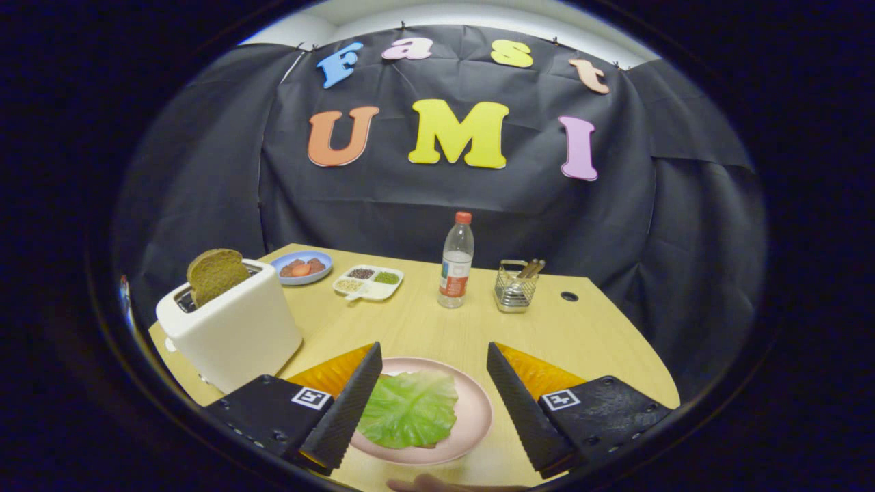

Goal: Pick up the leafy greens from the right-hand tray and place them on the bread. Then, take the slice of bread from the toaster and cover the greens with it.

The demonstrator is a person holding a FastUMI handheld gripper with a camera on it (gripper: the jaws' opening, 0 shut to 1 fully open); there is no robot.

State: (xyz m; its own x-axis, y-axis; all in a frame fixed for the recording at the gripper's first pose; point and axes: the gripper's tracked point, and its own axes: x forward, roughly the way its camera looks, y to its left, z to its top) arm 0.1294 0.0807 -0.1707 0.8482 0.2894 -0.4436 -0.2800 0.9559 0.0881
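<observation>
Lettuce (410,408) lies flat on the pink plate (478,417), and it looks like it hides the bread we were meant to put it on, though we cannot see that bread under it. So we think the first job is done and the toast is next. Our claw (434,403) is wide open and holds nothing. The plate with the lettuce sits between the two fingers, and the left finger covers a bit of the leaf's edge. The slice of brown bread (215,273) sticks up out of the white toaster (232,328), which stands just beyond the left finger, near the table's (424,328) left side. We think the slice will be light and a bit stiff, but it could crumble or bend if we squeeze too hard. Its flat sides look rough, so it should not slip. The best spot to grab is the top part that pokes out, with one finger on each flat side. Then we must pull it straight up so it does not catch in the slot. The lettuce is soft and floppy, so the bread should go down gently or the leaf may slide off.
</observation>
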